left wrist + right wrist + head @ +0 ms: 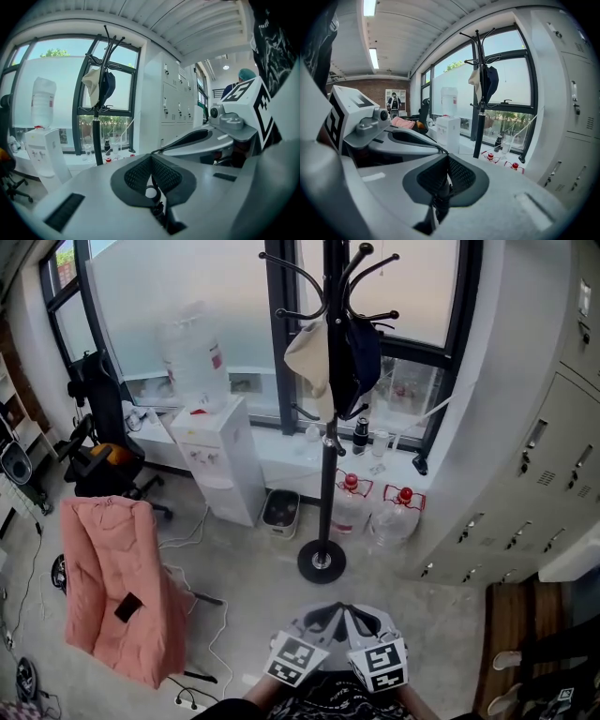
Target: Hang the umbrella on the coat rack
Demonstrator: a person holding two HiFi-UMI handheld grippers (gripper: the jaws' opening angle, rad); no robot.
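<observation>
The grey concrete floor (253, 587) runs up to a tall black-framed window (159, 296) with frosted lower panes. A row of pale grey metal lockers (553, 456) lines the right wall. Against the window stands a boxy white water dispenser (220, 460) topped by a clear plastic bottle (195, 352). A pink padded chair (117, 587) sits at the left.

The black metal coat rack (327, 474) rises from a round base, and the frame cuts off the top of its curved hooks. The dark navy umbrella (361, 362), if that limp folded bundle is it, hangs from a hook well ahead of both grippers. It hangs against a cream cloth hat (309, 357). Its handle and strap cannot be made out.

The left gripper (323, 617) and right gripper (364, 617) are held side by side low in the head view, and the arms behind them are cropped. In its own view each shows ribbed black pads pressed fully together with nothing from the room between them. A distant person (393, 101) by the brick wall is too small to describe.
</observation>
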